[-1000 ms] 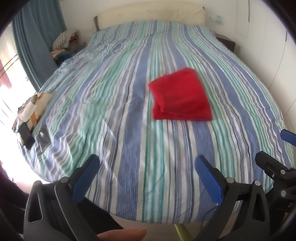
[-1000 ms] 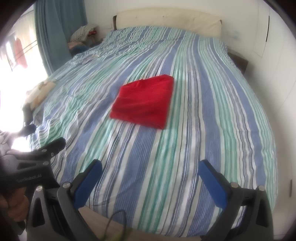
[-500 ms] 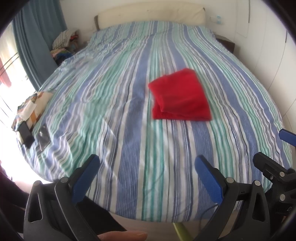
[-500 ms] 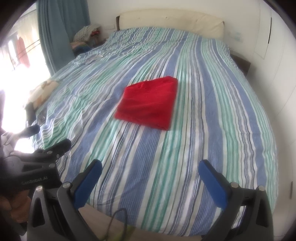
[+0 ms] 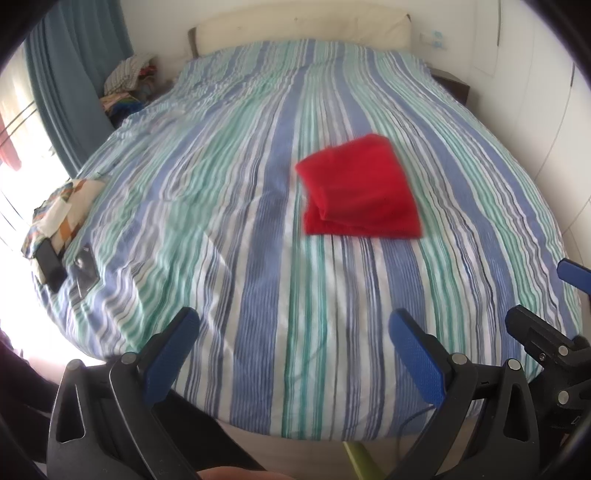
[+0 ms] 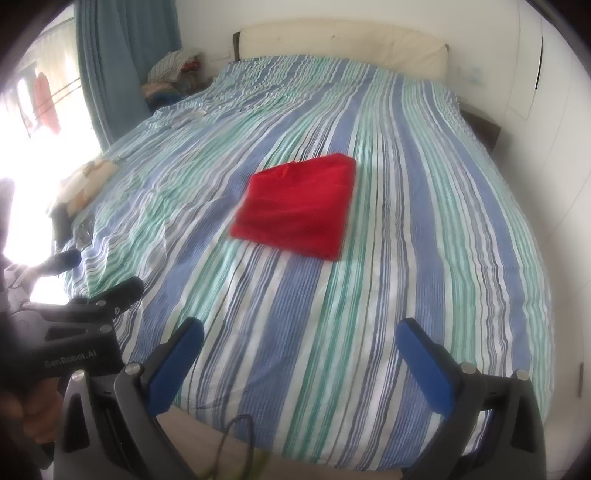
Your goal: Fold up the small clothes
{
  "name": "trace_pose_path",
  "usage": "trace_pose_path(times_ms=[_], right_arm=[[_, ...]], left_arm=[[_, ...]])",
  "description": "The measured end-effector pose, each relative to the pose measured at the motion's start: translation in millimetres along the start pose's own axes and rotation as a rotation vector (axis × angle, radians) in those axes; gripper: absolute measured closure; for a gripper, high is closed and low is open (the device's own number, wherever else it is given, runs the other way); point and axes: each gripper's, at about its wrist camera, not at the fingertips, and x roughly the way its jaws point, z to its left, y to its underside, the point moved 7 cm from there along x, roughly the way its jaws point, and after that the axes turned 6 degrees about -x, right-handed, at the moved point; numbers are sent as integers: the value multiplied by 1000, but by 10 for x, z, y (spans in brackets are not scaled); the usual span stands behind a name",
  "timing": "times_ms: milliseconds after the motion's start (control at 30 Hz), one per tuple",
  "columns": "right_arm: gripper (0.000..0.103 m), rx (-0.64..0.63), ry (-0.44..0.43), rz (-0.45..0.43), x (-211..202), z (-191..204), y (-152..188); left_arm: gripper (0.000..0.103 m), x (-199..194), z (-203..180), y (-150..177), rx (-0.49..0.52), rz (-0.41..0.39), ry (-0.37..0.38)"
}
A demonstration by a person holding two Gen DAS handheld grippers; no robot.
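A red garment [image 5: 360, 190] lies folded into a flat rectangle on the striped bedspread [image 5: 258, 240], right of the bed's middle. It also shows in the right wrist view [image 6: 297, 208]. My left gripper [image 5: 293, 326] is open and empty, held back over the foot of the bed, well short of the garment. My right gripper [image 6: 301, 332] is open and empty too, also near the foot edge. The right gripper's body shows at the right edge of the left wrist view [image 5: 546, 339]. The left gripper's body shows at the left of the right wrist view [image 6: 74, 317].
A patterned cloth [image 5: 61, 212] and two dark flat objects [image 5: 50, 264] lie at the bed's left edge. A pile of clothes [image 5: 125, 79] sits by the blue curtain [image 5: 74, 74]. A cream headboard [image 5: 303, 24] is at the far end, a white wall on the right.
Both grippers have drifted slightly; the view in the right wrist camera shifted a little leftward, so the garment sits further right. The garment itself has not moved.
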Motion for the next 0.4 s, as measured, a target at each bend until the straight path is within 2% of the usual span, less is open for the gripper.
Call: trace_pose_path(times_ms=[400], right_arm=[[1, 6, 7, 4, 26, -29, 17]], left_arm=[[1, -80, -97, -24, 25, -40, 1]])
